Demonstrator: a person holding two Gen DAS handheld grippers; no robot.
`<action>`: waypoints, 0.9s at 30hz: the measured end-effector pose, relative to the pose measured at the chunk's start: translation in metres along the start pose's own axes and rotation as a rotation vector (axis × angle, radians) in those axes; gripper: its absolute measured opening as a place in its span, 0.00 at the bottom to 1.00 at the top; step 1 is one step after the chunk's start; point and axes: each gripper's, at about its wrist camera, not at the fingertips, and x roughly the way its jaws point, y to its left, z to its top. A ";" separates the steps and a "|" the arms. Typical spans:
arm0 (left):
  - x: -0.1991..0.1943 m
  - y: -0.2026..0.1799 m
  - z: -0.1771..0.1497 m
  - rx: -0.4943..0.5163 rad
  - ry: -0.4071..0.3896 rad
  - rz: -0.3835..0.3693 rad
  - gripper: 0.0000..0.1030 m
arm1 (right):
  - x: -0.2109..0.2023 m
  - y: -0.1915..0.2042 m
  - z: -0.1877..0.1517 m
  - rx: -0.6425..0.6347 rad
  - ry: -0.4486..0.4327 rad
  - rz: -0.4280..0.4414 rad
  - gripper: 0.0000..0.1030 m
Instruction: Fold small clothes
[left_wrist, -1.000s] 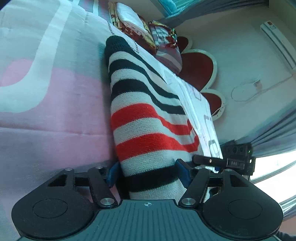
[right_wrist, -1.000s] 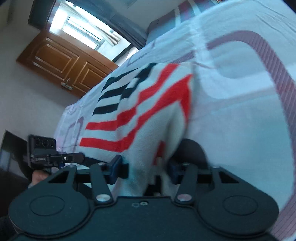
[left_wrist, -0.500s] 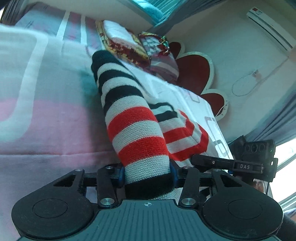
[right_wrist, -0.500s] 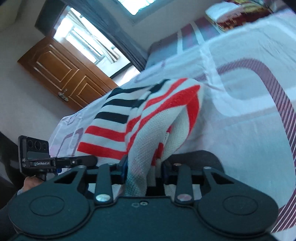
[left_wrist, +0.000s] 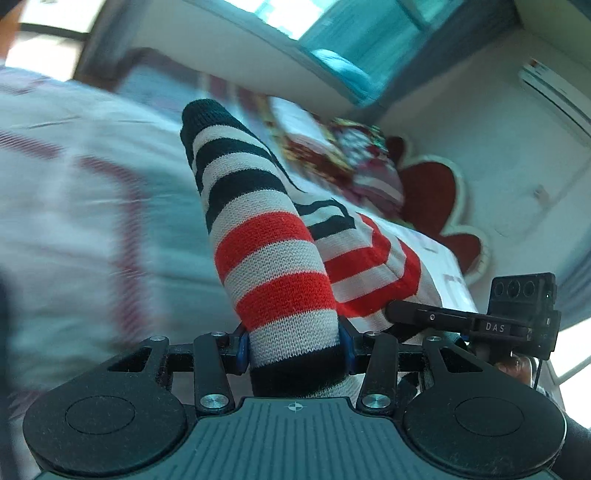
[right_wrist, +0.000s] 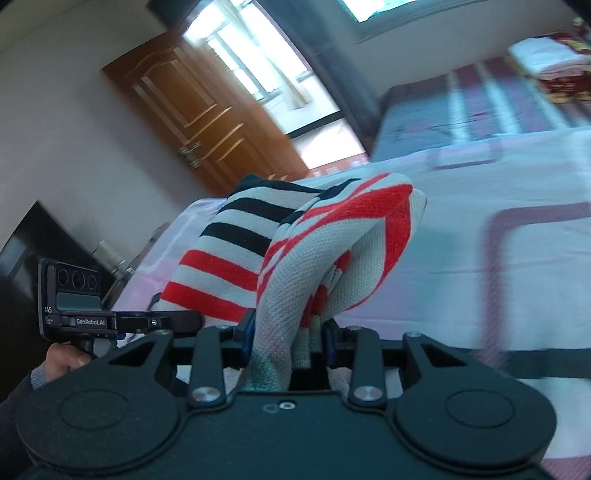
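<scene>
A knit sweater (left_wrist: 273, 258) striped in red, black and white lies on the bed, with its near edge lifted. My left gripper (left_wrist: 293, 347) is shut on a bunched striped part, blue pads pressing both sides. In the right wrist view the same sweater (right_wrist: 332, 251) arches up in a loose fold, and my right gripper (right_wrist: 290, 339) is shut on its white and red edge. Each gripper appears in the other's view, beside the cloth: the right one's housing (left_wrist: 521, 314) and the left one's housing (right_wrist: 74, 299), held by a hand (right_wrist: 62, 360).
The bed carries a pink and white patterned sheet (left_wrist: 92, 221) (right_wrist: 498, 258). Folded bedding and pillows (left_wrist: 332, 155) sit at the far end by a red heart-shaped headboard (left_wrist: 432, 199). A wooden door (right_wrist: 199, 118) and windows stand beyond the bed.
Both grippers' jaws narrowed onto the sweater's near edge, then rose and moved forward over the bed. The held cloth now lifts and folds toward the far part; the background is blurred.
</scene>
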 end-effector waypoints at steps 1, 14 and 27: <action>-0.010 0.014 -0.005 -0.022 -0.005 0.019 0.44 | 0.015 0.006 -0.003 0.003 0.012 0.019 0.33; -0.050 0.084 -0.069 -0.117 -0.046 0.230 0.64 | 0.120 -0.007 -0.045 0.123 0.143 0.072 0.33; -0.098 0.056 -0.137 -0.104 -0.118 0.285 0.64 | 0.041 0.045 -0.054 0.010 0.119 -0.022 0.40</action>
